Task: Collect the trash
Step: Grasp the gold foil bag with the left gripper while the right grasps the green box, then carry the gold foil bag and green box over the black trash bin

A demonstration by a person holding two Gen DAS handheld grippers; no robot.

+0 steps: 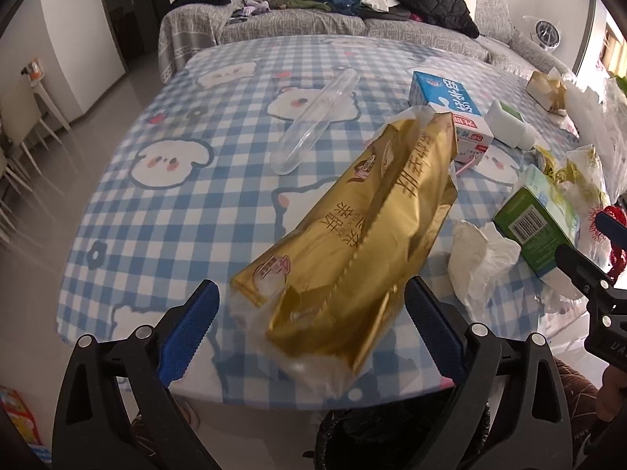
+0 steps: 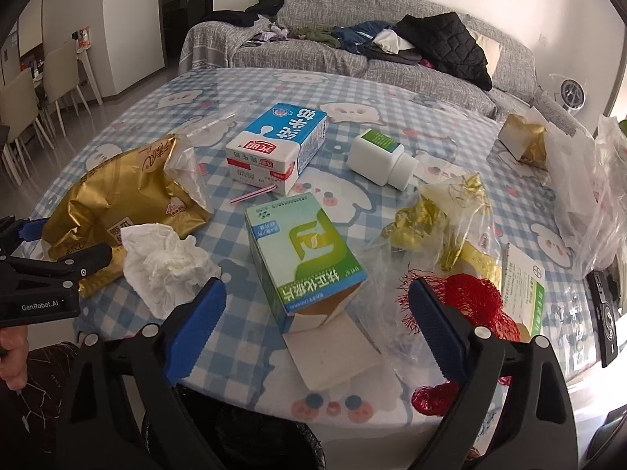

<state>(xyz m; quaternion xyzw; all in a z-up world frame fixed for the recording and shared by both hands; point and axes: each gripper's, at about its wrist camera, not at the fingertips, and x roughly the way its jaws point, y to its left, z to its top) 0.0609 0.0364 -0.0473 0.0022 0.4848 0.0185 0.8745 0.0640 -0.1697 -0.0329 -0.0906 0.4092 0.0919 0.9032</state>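
Note:
A large gold snack bag (image 1: 352,243) lies on the checked table, its near end between the open fingers of my left gripper (image 1: 309,321); it also shows in the right wrist view (image 2: 117,196). My right gripper (image 2: 313,321) is open, its fingers on either side of the near end of a green-and-white medicine box (image 2: 305,254). A crumpled white tissue (image 2: 164,262) lies left of the box. A blue milk carton (image 2: 278,145), a white pill bottle (image 2: 380,160), gold wrappers (image 2: 435,219) and red mesh (image 2: 474,297) lie around.
A clear plastic tube (image 1: 313,121) lies mid-table. Plastic bags (image 2: 588,196) and a gold box (image 2: 521,137) crowd the right side. A black-lined bin (image 2: 250,438) stands below the table's near edge. A grey sofa (image 2: 352,55) with clothes is behind.

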